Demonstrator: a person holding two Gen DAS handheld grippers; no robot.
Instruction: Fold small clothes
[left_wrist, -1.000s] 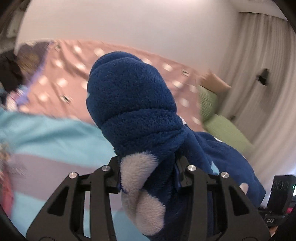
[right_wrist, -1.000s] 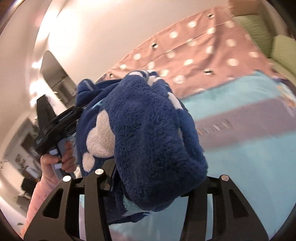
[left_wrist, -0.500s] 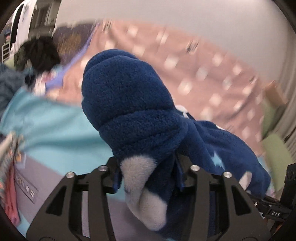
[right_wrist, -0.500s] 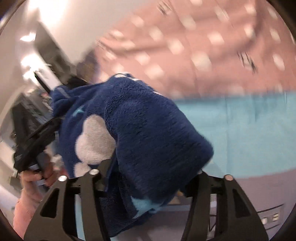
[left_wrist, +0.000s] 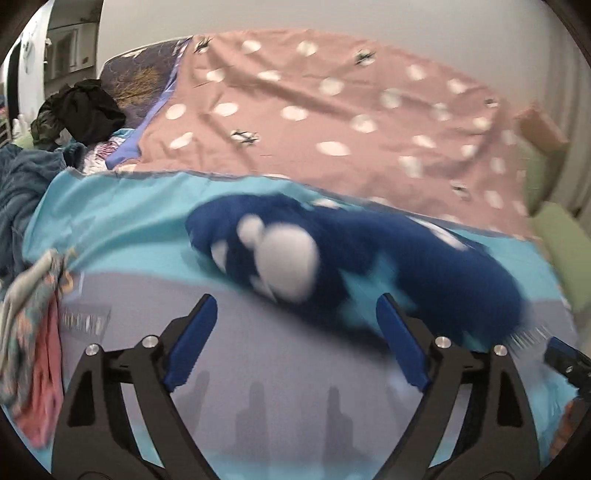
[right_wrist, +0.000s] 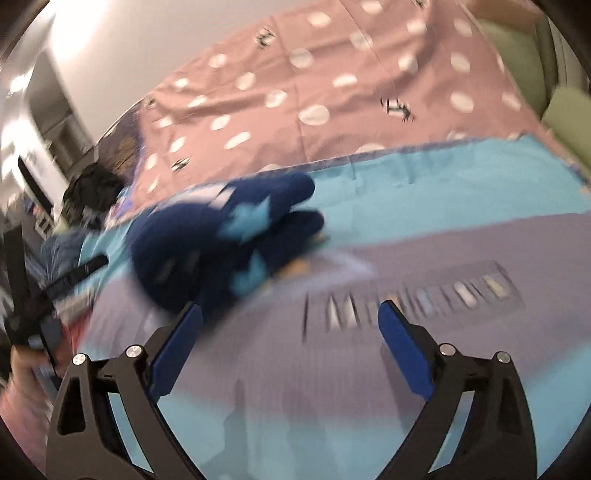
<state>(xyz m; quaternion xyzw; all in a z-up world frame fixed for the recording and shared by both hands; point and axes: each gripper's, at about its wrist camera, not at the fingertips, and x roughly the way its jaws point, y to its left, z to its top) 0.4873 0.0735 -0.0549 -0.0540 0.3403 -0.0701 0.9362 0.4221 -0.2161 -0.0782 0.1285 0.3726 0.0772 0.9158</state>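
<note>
A dark blue fleece garment (left_wrist: 369, 258) with white and light blue patches lies bunched on the turquoise and grey bed cover (left_wrist: 122, 221), blurred by motion. My left gripper (left_wrist: 295, 332) is open and empty, just short of the garment. In the right wrist view the garment (right_wrist: 207, 240) lies ahead and to the left. My right gripper (right_wrist: 291, 332) is open and empty, its left finger close to the garment's near edge.
A pink dotted sheet (left_wrist: 332, 110) covers the far side of the bed. Dark clothes (left_wrist: 81, 110) are piled at the far left. Patterned and pink clothes (left_wrist: 33, 332) lie at the left edge. Green cushions (left_wrist: 561, 251) sit at the right.
Both grippers were shut on the blue garment and held it up. Now both are open, and the garment has dropped onto the bed cover in front of them.
</note>
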